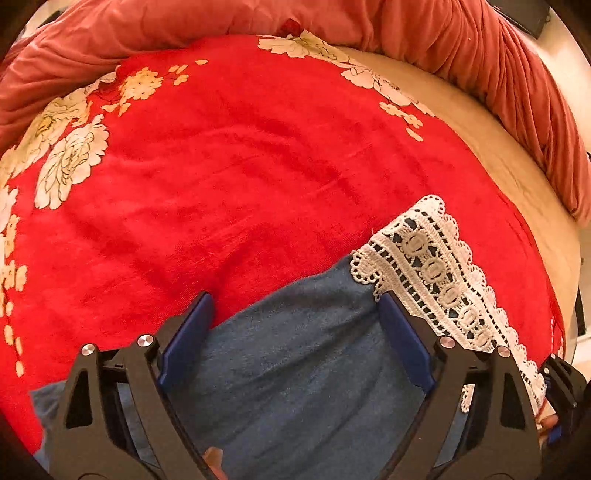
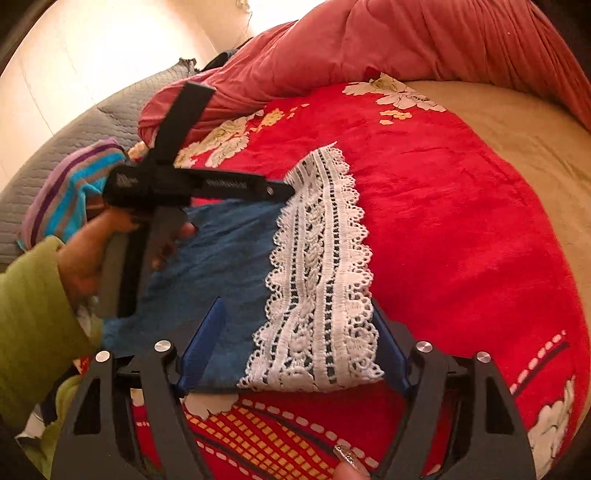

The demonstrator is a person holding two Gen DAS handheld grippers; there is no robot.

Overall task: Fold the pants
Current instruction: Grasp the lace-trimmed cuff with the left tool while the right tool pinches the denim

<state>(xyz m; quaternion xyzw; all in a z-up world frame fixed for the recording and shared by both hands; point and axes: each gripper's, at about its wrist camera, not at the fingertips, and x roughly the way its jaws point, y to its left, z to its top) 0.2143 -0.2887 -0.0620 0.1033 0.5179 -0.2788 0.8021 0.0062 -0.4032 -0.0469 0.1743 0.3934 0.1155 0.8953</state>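
Lying flat on red floral blanket (image 1: 236, 155): blue pants (image 1: 295, 350) with white lace hem (image 1: 436, 269), both grippers over them, jaws apart.

Left gripper (image 1: 295, 321) hovers low over the blue fabric, blue pads (image 1: 188, 332) spread wide, nothing clamped; lace hem runs just beside its right finger. Right gripper (image 2: 299, 332) also spread wide, straddling the lace hem (image 2: 321, 273) at the near edge of the pants (image 2: 221, 258), nothing pinched between the pads. Right view also shows the left gripper (image 2: 288, 190) side-on, tip at the far corner of the lace, held by the left hand (image 2: 88, 254) in a green sleeve (image 2: 33, 325). Cannot tell whether either gripper touches the cloth. Pink duvet (image 1: 406, 22) bunched along far edge of bed, beige sheet (image 2: 524, 140) to the right, striped cloth (image 2: 70, 188) beyond the left hand.
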